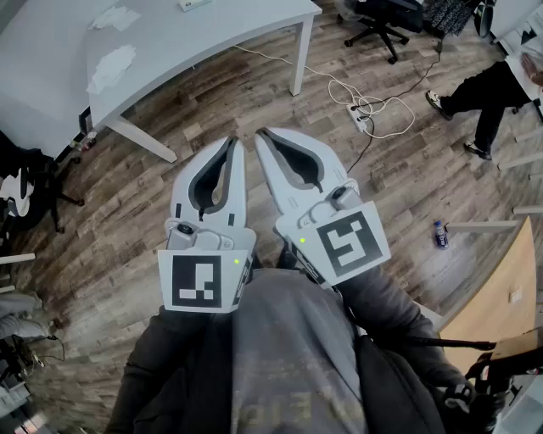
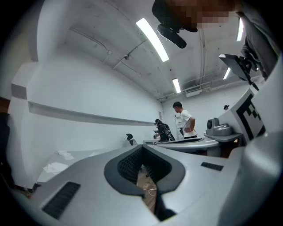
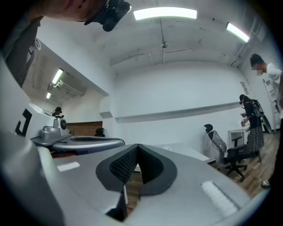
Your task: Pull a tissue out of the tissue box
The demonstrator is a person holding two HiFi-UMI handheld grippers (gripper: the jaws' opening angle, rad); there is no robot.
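Note:
No tissue box shows clearly in any view. Both grippers are held close to the person's chest, pointing forward over the wooden floor. The left gripper (image 1: 233,141) is shut, its fingertips touching with nothing between them; its own view shows the same closed jaws (image 2: 142,148). Right beside it, the right gripper (image 1: 260,134) is shut and empty too, and its closed jaws show in its own view (image 3: 138,146). A white table (image 1: 51,76) stands ahead at the upper left with crumpled white tissues (image 1: 111,68) lying on it. A small object (image 1: 193,4) at the table's far edge is cut off.
A power strip with white cables (image 1: 361,114) lies on the floor ahead. An office chair (image 1: 386,21) stands at the top right, and a person (image 1: 492,93) stands at the right. A small bottle (image 1: 439,235) and a wooden board (image 1: 501,288) are at the right.

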